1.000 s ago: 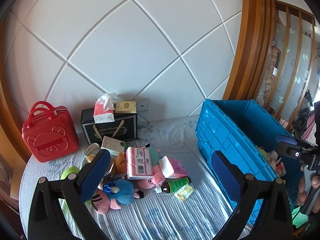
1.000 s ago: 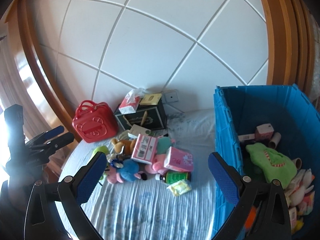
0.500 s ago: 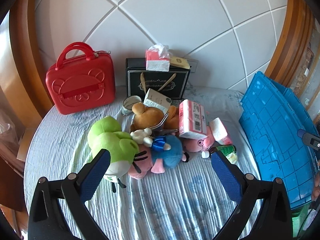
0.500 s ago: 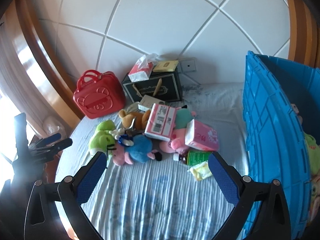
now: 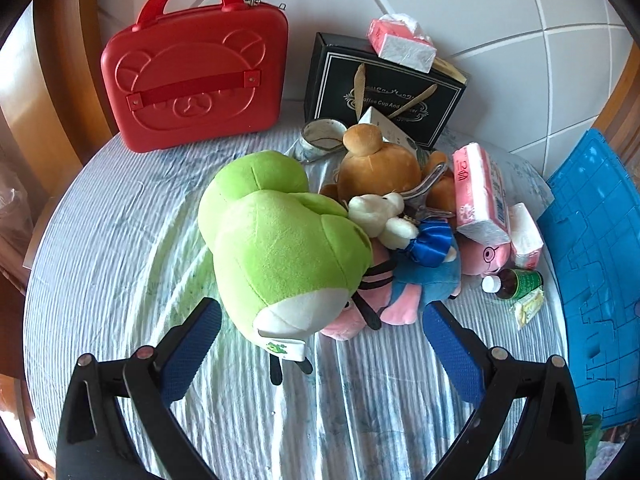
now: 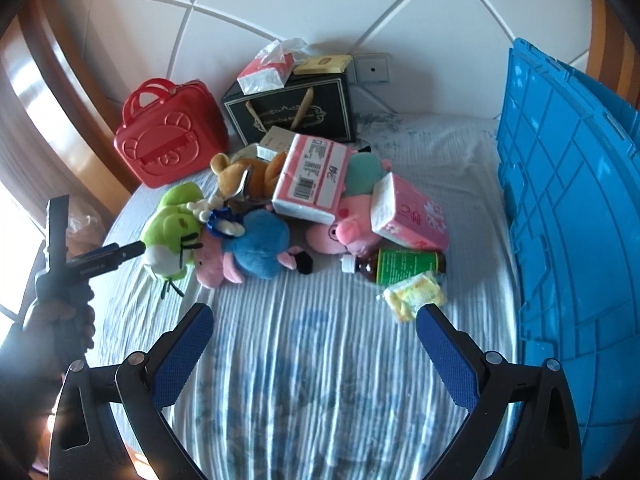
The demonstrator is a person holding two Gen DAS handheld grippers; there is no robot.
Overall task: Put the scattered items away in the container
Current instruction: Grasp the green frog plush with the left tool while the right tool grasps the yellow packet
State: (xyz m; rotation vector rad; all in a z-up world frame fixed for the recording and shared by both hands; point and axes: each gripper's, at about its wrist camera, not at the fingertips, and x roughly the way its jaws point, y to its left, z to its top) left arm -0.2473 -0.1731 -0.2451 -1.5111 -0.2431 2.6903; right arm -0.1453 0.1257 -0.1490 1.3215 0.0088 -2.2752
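Plush frog point(image 5: 280, 256), centre frame: soft, light, squashy; best pinched across its body. Left gripper point(image 5: 320, 332) spread wide, empty, just short of it.

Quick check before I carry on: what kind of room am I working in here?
Probably a bedroom: the items lie on a striped blue-white bedsheet against a white quilted padded headboard, with a heap of toys such as the green frog plush beside the blue plastic crate.
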